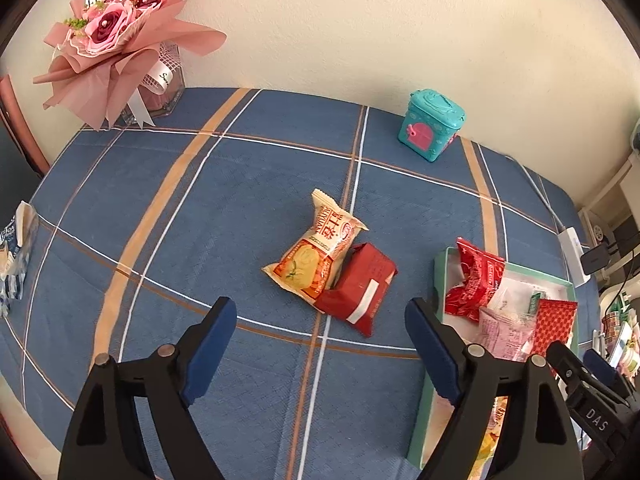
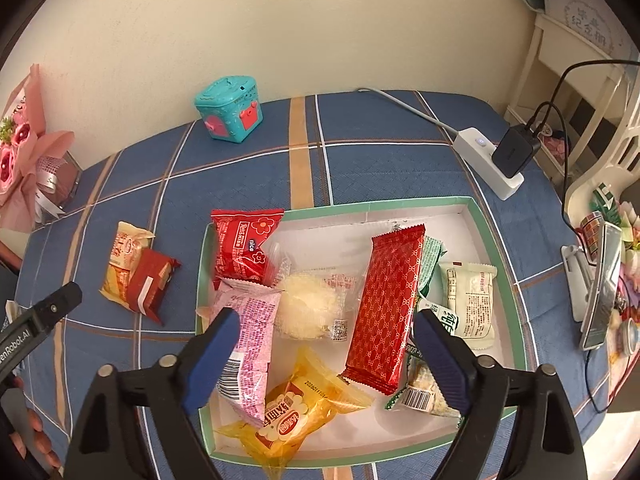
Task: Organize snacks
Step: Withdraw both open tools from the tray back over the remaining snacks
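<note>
Both hand-held grippers are hanging with jaws apart and empty, the left hand-held gripper over the yellow snack packet and dark red packet lying overlapped on the worktop beside the tray, the right hand-held gripper over the tray's filled packets; light, crinkly and slippery-looking, these are probably best pinched across a puffed middle.

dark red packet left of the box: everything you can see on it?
The dark red packet is a glossy foil-like pouch, puffed and sealed, with a white strip across its face. It lies flat on the blue plaid cloth, outside the green-rimmed box, overlapping the lower edge of the orange-and-cream snack packet. Neither gripper touches it.
</note>
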